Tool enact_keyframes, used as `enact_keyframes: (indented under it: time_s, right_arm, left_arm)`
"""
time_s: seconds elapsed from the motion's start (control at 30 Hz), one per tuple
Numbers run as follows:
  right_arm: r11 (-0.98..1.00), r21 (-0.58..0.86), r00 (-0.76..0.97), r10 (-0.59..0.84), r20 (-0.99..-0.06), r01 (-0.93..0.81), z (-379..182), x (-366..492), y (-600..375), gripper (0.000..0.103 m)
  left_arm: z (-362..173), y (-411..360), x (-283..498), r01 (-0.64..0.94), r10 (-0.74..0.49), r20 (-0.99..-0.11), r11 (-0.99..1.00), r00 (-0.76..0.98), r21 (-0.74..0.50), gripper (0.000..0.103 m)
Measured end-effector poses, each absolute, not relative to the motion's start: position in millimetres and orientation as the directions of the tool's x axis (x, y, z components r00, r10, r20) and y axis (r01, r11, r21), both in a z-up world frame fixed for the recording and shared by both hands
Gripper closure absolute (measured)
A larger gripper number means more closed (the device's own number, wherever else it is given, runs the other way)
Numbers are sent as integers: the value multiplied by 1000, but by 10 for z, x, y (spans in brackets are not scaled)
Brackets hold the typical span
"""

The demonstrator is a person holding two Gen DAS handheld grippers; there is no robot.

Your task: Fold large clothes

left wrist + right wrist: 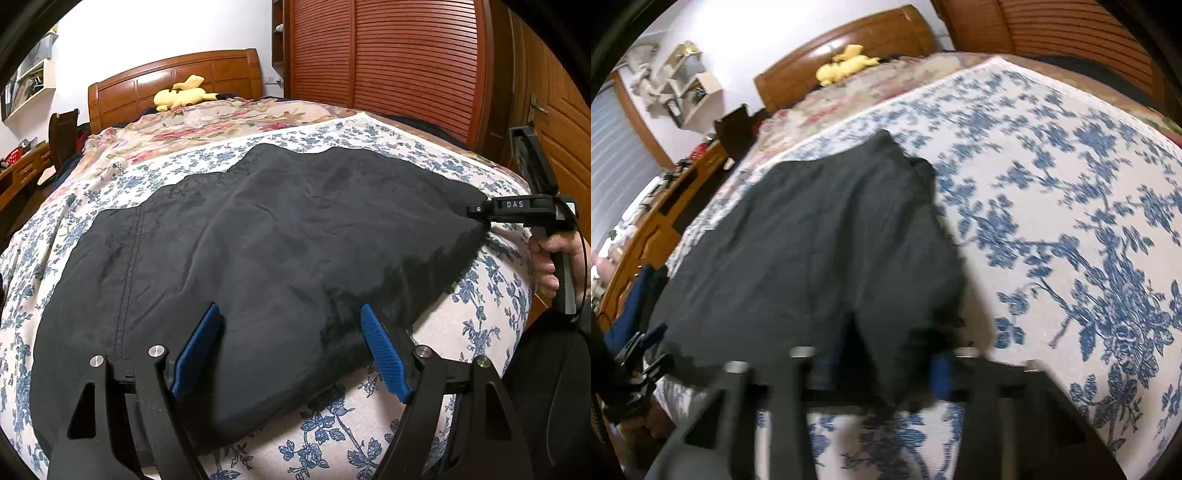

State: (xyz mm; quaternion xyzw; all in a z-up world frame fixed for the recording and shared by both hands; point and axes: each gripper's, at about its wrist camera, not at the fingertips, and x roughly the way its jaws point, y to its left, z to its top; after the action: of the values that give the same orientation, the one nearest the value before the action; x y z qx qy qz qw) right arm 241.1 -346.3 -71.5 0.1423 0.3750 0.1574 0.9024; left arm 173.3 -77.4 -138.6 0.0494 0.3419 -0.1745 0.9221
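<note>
A large black garment (280, 236) lies spread flat on the blue-flowered sheet (491, 280). My left gripper (291, 350) is open at the garment's near edge. Its blue pads (199, 350) stand wide apart on either side of a stretch of the cloth and do not press it. My right gripper (476, 211), held by a hand (546, 258), pinches the garment's right corner, and the cloth is drawn to a point there. The right wrist view is blurred. It shows the black garment (812, 251) running in between the right gripper's (884, 373) blue pads.
The bed carries a pink-flowered cover (207, 125) further back and a yellow plush toy (183, 96) by the wooden headboard (177, 77). A slatted wardrobe (388, 51) and a door (561, 122) stand to the right. A wooden desk (653, 229) runs along the bed's left side.
</note>
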Motion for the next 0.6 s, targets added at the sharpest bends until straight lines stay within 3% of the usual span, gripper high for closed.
enact_keyframes:
  time_s: [0.33,0.6]
  right_arm:
    - [928,302,781,351,-516,-218,-204,2226,-3513,95]
    - [985,168,858,128,-497,-49,123,1999,-3852,95]
  left_arm:
    - [-1179,-668,1626,358,-327,-593,931,735,-70,24]
    - [-1013,-377,1426,355,-348,-546,930,762,-96,24]
